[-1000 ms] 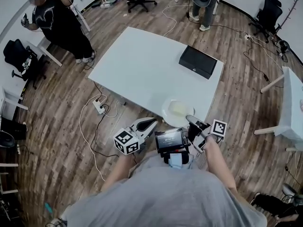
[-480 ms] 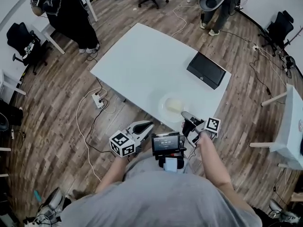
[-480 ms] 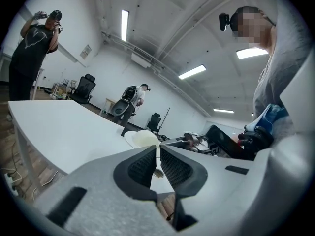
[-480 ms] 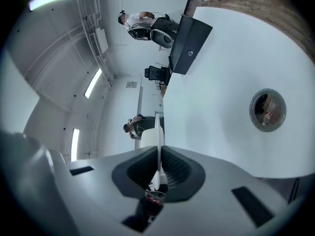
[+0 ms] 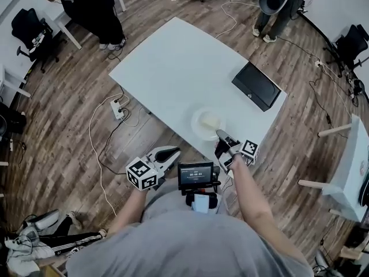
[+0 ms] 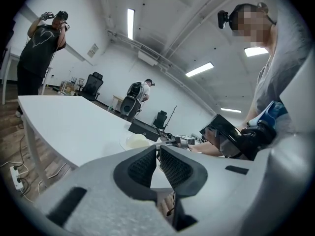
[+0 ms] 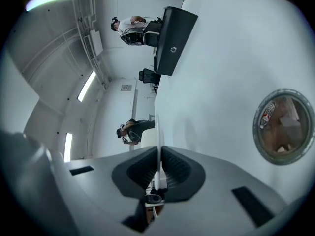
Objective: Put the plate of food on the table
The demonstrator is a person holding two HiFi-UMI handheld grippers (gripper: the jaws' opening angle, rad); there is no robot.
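Jaws of the right gripper are closed tight on the thin white rim of the plate, which shows edge-on between the pads in the right gripper view. The left gripper has its pads pressed together with nothing between them and hangs off the table's near left, low by the person's waist.

In the head view the plate sits over the near right part of the white table, just inside the near edge, with a pale heap of food on it. Whether its base touches the tabletop or floats just above cannot be told.

This looks like the setting-down step, close to done. The next move would likely call for keeping the plate level, settling it flat, then parting the right jaws and drawing the gripper back toward the near side without dragging the rim. Since the plate is close to the edge, a tug on release could tip it off.

Farther along the table to the right lies a closed black case, well apart from the plate. The right gripper view also shows a round opening in the tabletop near the plate. Nothing stands in the way on the table itself. On the wooden floor to the left lies a power strip with cables, and two people stand beyond the far end, among office chairs
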